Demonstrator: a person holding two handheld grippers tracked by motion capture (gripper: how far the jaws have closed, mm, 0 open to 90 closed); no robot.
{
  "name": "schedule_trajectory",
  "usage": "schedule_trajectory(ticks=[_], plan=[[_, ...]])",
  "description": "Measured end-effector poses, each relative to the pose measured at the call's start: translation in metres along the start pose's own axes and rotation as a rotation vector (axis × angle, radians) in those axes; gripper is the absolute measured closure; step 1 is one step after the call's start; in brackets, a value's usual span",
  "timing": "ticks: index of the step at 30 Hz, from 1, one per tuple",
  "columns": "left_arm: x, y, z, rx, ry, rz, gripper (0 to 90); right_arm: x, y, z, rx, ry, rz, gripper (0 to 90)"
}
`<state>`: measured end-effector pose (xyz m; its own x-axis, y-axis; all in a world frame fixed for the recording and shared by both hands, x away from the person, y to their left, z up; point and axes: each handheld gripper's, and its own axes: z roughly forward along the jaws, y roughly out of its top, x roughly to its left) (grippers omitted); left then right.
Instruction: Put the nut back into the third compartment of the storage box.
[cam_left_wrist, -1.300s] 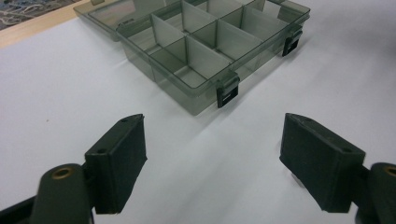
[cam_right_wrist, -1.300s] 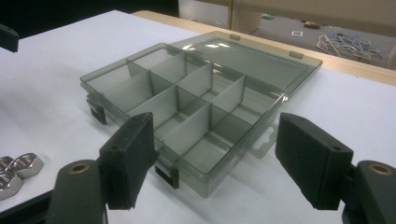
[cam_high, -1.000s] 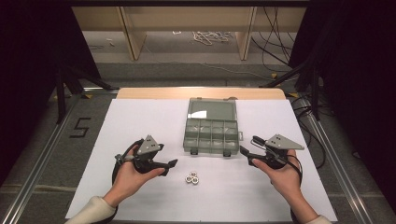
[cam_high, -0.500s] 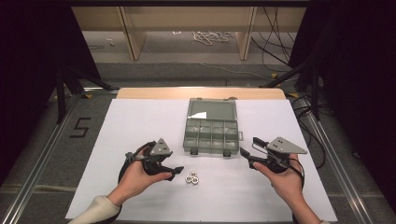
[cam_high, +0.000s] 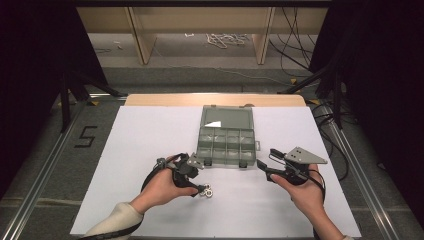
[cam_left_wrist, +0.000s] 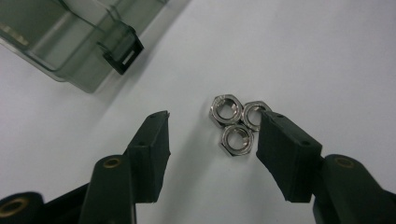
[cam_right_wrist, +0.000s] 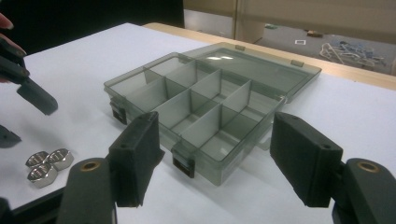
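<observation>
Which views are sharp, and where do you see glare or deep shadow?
Left gripper view: the hex nuts are sharp, with bright glints. Right gripper view: near jaws are soft; the organiser box shows glare on its lid. High view: white table is well lit; surroundings are very dark.

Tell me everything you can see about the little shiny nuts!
There are three nuts, small six-sided rings with a round hole, in shiny silver metal by the look of it. They lie flat on the white table, huddled in a tight cluster with sides touching, just in front of the box. The left gripper has them between its jaws, which have just been closing. One jaw tip seems to touch one nut; the other jaw stands apart from them.
</observation>
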<state>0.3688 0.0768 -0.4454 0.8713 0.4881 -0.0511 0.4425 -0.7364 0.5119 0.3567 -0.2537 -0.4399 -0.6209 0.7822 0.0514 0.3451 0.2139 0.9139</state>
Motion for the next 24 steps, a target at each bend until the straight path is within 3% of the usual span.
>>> schedule_trajectory(ticks=[2,4,7,8,11,12,14,18,21,24], plan=[[0.000,0.002,0.004,0.044,-0.001,0.038,43.3,-0.001,0.000,0.001,-0.012,-0.006,-0.013,33.8],[-0.003,0.003,0.010,0.078,-0.013,0.044,43.1,-0.001,0.000,0.001,-0.006,-0.005,-0.003,33.8],[-0.007,0.005,0.016,0.111,-0.012,0.070,42.8,-0.002,0.000,-0.001,0.024,-0.004,0.004,33.8],[-0.007,0.005,0.018,0.121,-0.006,0.078,43.2,-0.002,-0.001,0.002,-0.013,0.004,0.011,33.8],[-0.008,0.007,0.019,0.141,-0.016,0.089,45.2,-0.002,-0.001,0.001,-0.008,0.008,0.020,33.9],[-0.009,0.006,0.021,0.125,-0.021,0.073,45.7,-0.002,0.000,0.000,-0.001,0.012,0.023,33.9],[-0.009,0.006,0.020,0.139,-0.033,0.090,47.5,-0.003,0.000,0.000,-0.005,0.012,0.018,33.8],[-0.010,0.005,0.022,0.136,-0.037,0.076,49.1,-0.003,0.001,-0.001,0.001,-0.005,0.024,33.8],[-0.008,0.005,0.022,0.161,-0.042,0.099,50.2,-0.005,0.000,0.001,-0.018,0.001,0.012,33.8],[-0.009,0.005,0.022,0.143,-0.036,0.088,50.2,-0.004,-0.001,0.001,0.002,0.011,0.029,33.8]])
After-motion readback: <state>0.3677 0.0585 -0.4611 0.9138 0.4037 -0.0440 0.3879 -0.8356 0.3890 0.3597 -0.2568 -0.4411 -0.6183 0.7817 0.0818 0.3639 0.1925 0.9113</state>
